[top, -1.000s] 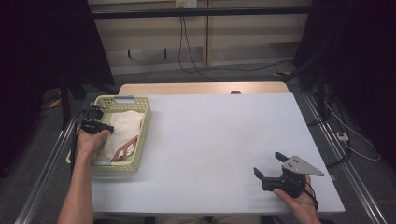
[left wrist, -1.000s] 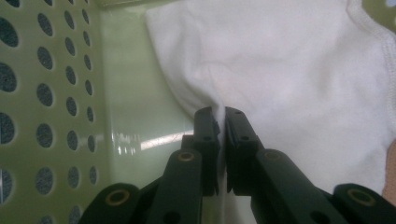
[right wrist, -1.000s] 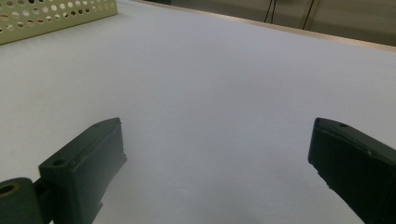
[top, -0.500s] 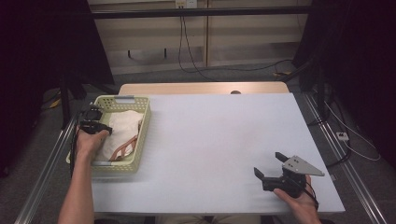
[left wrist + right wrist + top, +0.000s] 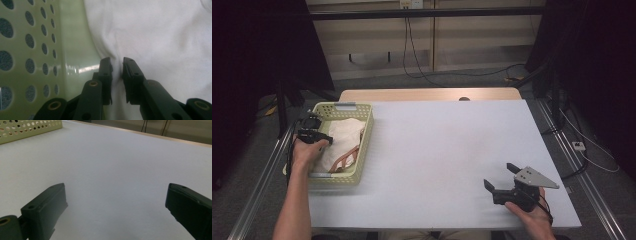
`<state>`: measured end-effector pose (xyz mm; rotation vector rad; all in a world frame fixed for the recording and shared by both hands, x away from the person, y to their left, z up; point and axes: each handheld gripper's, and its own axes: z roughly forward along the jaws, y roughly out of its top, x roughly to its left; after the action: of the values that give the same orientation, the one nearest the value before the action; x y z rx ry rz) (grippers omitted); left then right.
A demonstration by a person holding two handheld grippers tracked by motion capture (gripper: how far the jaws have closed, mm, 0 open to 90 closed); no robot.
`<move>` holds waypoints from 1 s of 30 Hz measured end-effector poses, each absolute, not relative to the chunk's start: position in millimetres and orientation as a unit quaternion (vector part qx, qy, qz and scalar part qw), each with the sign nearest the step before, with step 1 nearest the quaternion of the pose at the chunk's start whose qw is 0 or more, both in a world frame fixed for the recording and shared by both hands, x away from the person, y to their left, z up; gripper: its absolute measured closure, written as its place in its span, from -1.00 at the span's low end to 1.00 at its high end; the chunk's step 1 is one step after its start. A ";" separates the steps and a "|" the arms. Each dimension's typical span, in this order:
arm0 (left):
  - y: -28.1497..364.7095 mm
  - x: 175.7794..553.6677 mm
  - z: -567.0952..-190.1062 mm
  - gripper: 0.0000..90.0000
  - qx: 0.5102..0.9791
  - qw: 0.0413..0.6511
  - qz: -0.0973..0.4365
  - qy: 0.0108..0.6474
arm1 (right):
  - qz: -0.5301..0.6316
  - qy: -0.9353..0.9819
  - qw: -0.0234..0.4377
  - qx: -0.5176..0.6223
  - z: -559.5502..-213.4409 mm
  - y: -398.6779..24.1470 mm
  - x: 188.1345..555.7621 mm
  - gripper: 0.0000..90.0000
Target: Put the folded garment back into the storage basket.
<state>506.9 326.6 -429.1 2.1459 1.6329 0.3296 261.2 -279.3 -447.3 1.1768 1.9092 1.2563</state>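
White cloth lies in the pale green basket at the tabletop's left edge. Left tool sits down in the basket, its jaws just opening, a narrow gap with a fold of cloth between them. Right tool rests near the front right corner, jaws spread wide and empty.

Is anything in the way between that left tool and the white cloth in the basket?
Nothing visible is. The left tool is already down in the green basket, its jaws just opening, a narrow gap apart, with a fold of the white cloth between them. The basket's perforated wall runs beside the tool, not across its path.
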 end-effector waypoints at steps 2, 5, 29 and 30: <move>325.3 506.3 -427.9 0.61 0.772 0.207 0.124 0.588 | 0.469 0.712 0.281 0.440 -447.4 -279.4 261.4 -0.93; 323.6 504.6 -425.3 0.46 0.771 0.218 0.138 0.581 | 0.469 0.713 0.281 0.439 -447.6 -279.4 261.5 -0.93; 312.6 497.6 -398.4 -0.53 0.765 0.261 0.180 0.561 | 0.470 0.714 0.276 0.440 -449.8 -280.7 264.5 -0.92; 312.7 497.7 -396.8 -0.58 0.762 0.264 0.181 0.563 | 0.470 0.714 0.276 0.440 -449.9 -280.6 264.4 -0.92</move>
<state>497.7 312.7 -396.8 2.0611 1.5212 0.4880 264.4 -280.6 -449.9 1.1813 1.9185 1.2620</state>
